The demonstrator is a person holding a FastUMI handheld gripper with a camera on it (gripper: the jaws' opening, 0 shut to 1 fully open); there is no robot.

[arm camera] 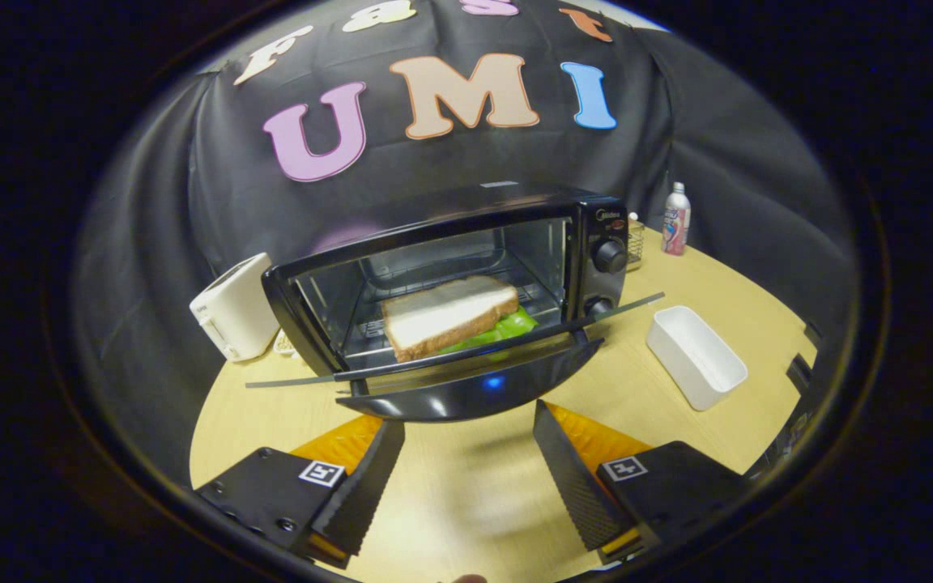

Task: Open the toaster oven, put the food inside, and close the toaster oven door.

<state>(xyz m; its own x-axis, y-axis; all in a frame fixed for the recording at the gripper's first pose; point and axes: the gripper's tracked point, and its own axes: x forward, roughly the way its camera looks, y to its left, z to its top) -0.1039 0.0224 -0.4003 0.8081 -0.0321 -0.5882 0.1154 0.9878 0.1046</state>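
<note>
Just ahead of the spread fingers: toaster oven (466, 275), door (466, 385) dropped flat toward them, handle bar (450, 352) crosswise above it. Inside on rack: sandwich (446, 316), bread over green filling, long axis side to side, crust edge facing the opening. Gripper (466, 486) empty, jaws wide apart, clear of the door edge. Step judged: closing. Best done by coming under the door's front lip, centred between jaws, lifting up and forward in an arc. Right of jaws: white tray (697, 356). Beyond, left of oven: white toaster (236, 316).
</note>
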